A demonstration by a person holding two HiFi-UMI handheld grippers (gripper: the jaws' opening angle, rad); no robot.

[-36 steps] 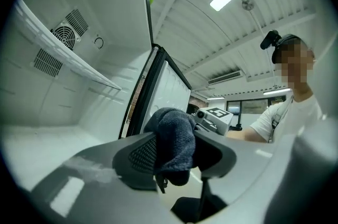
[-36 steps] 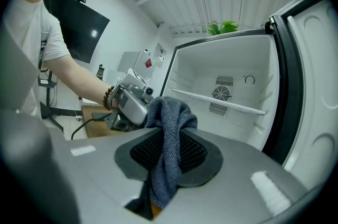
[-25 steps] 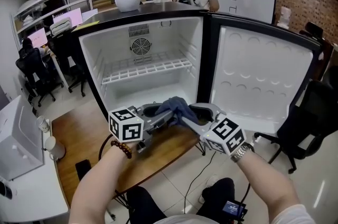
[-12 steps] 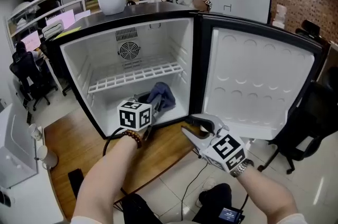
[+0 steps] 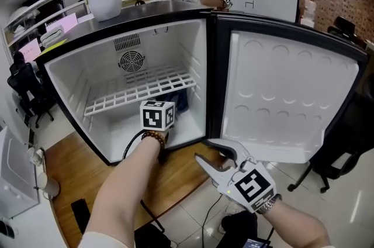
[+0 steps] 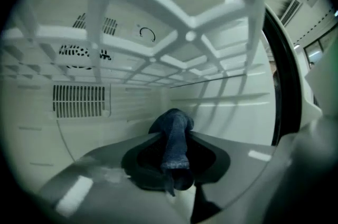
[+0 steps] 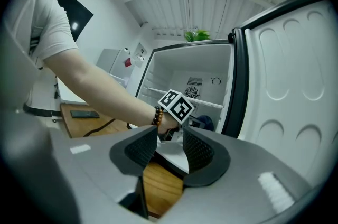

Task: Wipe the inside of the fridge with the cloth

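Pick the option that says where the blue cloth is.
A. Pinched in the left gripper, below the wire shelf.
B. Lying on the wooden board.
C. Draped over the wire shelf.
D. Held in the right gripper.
A: the left gripper view shows the cloth pinched in the left gripper, wire shelf overhead; the right gripper is open and empty.

We see a dark blue cloth (image 6: pixel 177 133), a fridge (image 5: pixel 70 83) white inside with black frame — and a brown wood-grain tabletop (image 5: pixel 175 176).
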